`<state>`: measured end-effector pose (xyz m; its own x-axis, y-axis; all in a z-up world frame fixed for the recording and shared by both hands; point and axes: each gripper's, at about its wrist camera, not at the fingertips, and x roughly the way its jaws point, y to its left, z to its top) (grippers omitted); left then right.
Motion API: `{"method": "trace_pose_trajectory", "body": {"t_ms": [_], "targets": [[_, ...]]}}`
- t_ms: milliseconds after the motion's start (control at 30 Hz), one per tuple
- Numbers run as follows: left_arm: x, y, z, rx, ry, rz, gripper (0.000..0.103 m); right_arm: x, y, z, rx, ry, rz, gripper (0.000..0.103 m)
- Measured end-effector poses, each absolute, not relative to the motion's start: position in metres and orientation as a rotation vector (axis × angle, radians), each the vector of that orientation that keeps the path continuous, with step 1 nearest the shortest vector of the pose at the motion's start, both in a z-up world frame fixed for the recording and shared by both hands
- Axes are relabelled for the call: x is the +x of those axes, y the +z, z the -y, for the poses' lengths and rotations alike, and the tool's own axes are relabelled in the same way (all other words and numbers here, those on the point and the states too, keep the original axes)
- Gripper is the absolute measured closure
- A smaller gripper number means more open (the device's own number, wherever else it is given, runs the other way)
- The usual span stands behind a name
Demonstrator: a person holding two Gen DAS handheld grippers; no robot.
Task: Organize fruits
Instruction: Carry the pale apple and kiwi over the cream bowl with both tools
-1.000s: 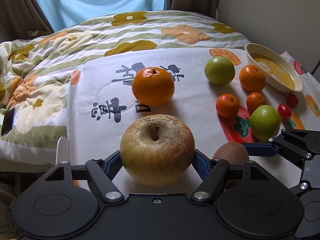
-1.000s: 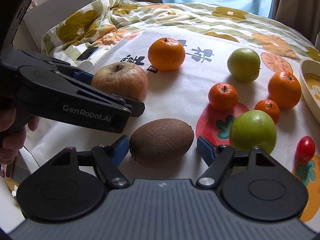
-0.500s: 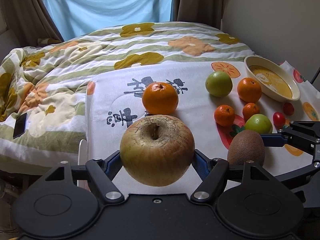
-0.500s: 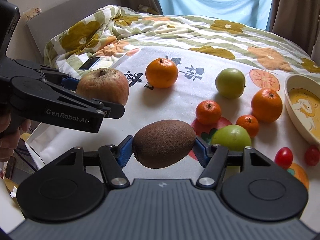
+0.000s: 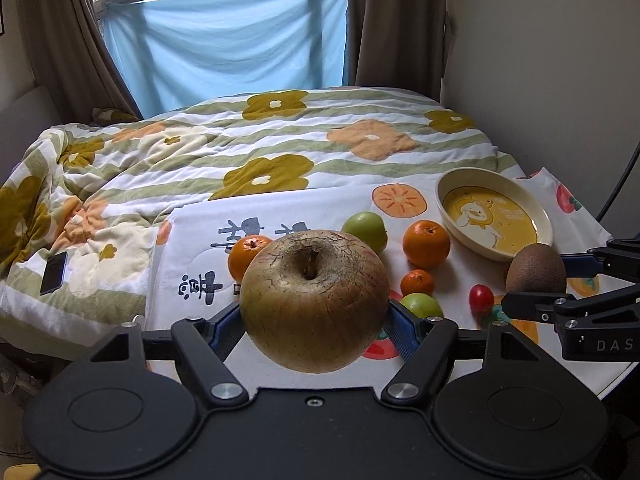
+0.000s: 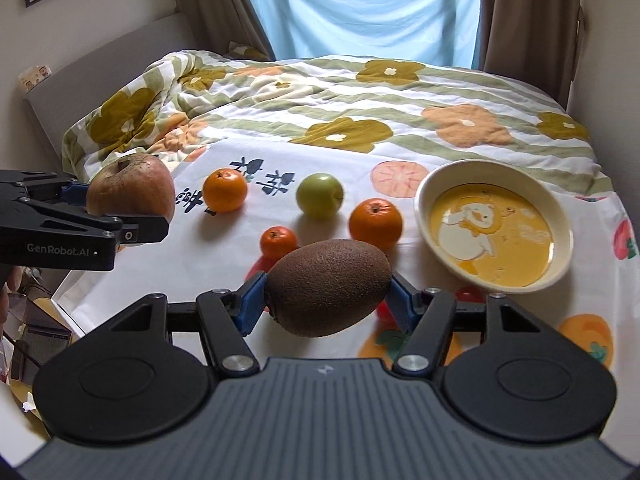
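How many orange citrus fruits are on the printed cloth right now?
4: large round orange by the printed characters, large orange beside the cream bowl, two small tangerines nearer. The held fruit may hide more.

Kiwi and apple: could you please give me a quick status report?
Left gripper shut on apple, off the cloth. Right gripper shut on kiwi, also lifted. Bowl empty, nothing blocking it.

The kiwi hides most of a red tomato and a small orange's base.
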<state>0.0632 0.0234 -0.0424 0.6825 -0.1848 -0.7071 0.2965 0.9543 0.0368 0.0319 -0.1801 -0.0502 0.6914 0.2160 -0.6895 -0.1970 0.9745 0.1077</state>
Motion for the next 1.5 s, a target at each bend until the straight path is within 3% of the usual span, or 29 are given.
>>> {"method": "trace_pose_trajectory", "body": {"t_ms": [367, 700, 1500], "targets": [[0.068, -0.034, 0.083, 0.111, -0.270, -0.759, 0.025, 0.047, -0.031, 0.309, 0.016, 0.137, -0.750, 0.025], [0.118, -0.056, 0.170, 0.109, -0.305, -0.753, 0.025, 0.105, -0.042, 0.381, -0.018, 0.124, -0.731, 0.025], [0.236, -0.140, 0.249, 0.335, -0.455, -0.850, 0.025, 0.203, -0.102, 0.397, 0.083, 0.046, -0.830, 0.025]]}}
